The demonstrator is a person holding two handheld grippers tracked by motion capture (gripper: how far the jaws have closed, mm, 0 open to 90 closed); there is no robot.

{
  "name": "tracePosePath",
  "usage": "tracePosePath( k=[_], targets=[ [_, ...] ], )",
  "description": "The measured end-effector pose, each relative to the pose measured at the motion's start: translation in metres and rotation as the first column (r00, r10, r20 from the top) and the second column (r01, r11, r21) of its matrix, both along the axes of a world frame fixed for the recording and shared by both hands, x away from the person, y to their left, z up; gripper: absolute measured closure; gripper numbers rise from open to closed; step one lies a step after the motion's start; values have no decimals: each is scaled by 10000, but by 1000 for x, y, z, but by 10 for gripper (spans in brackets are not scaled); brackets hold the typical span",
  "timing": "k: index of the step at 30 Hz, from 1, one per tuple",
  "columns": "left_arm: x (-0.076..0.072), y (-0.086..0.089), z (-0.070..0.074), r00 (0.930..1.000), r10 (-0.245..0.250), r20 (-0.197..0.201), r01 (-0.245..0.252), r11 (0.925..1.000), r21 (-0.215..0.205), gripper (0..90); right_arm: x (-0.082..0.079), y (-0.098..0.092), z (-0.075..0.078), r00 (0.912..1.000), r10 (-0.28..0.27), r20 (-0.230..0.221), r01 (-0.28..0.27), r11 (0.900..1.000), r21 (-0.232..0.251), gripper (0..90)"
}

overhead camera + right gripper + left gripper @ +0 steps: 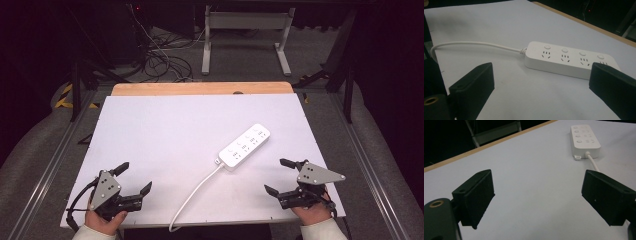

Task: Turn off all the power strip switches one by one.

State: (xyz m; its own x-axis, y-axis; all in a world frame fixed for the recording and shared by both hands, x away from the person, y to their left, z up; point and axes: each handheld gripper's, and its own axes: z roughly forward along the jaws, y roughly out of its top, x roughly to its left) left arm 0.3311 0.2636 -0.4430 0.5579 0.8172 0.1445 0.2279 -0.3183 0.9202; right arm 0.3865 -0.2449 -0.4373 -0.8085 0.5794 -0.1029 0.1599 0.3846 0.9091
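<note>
White table [165, 130] fills the high view; the power strip [245, 146] lies right of centre, the left gripper [134, 179] and right gripper [279, 176] both wide and empty. Left gripper view: strip [585, 139] far ahead. Right gripper view: strip [569, 61] near, so I judge the approach is just starting; next, the right gripper must straddle it.

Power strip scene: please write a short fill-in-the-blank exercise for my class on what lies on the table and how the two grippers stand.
1. The white power strip has ____ push buttons along its top.
2. Its cable runs off the table's ____ edge.
3. The jaws of the left gripper and the right gripper both stand ____.

Missing words: four; near; open
</note>
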Motion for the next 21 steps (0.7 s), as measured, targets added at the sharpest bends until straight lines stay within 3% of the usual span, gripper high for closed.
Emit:
tracePosePath(
  k=[6, 8, 9, 11, 16, 18, 21],
  targets=[
    [-1, -1, 1, 10000, 30, 54, -30, 10000, 14, 116, 1, 3, 5, 9997, -54, -246, 49, 9998, -215, 214],
    [-1, -1, 1, 10000, 24, 40, -23, 10000, -35, 116, 2, 6, 9, 9992, -52, -393, 41, 9996, -275, 313],
    [-1, 0, 1, 10000, 5, 11, -5, 10000, -70, 116, 2, 6, 9, 9992, -52, -393, 41, 9996, -275, 313],
    [-1, 0, 1, 10000, -21, -7, 21, 10000, -86, 116, 3, 10, 13, 9992, 35, -400, -53, 9990, -441, 429],
    [-1, 0, 1, 10000, -20, 33, 21, 10000, -87, 116, 6, 16, 19, 9993, 148, -346, -174, 9969, -761, 550],
    [-2, 0, 1, 10000, -9, 26, 10, 10000, -97, 116, 9, 18, 23, 9989, 44, -470, -79, 9972, -740, 626],
    [-2, 0, 2, 10000, 19, 27, -19, 9999, -107, 116, 19, 23, 28, 9951, 73, -987, -149, 9970, -764, 832]
  ],
)
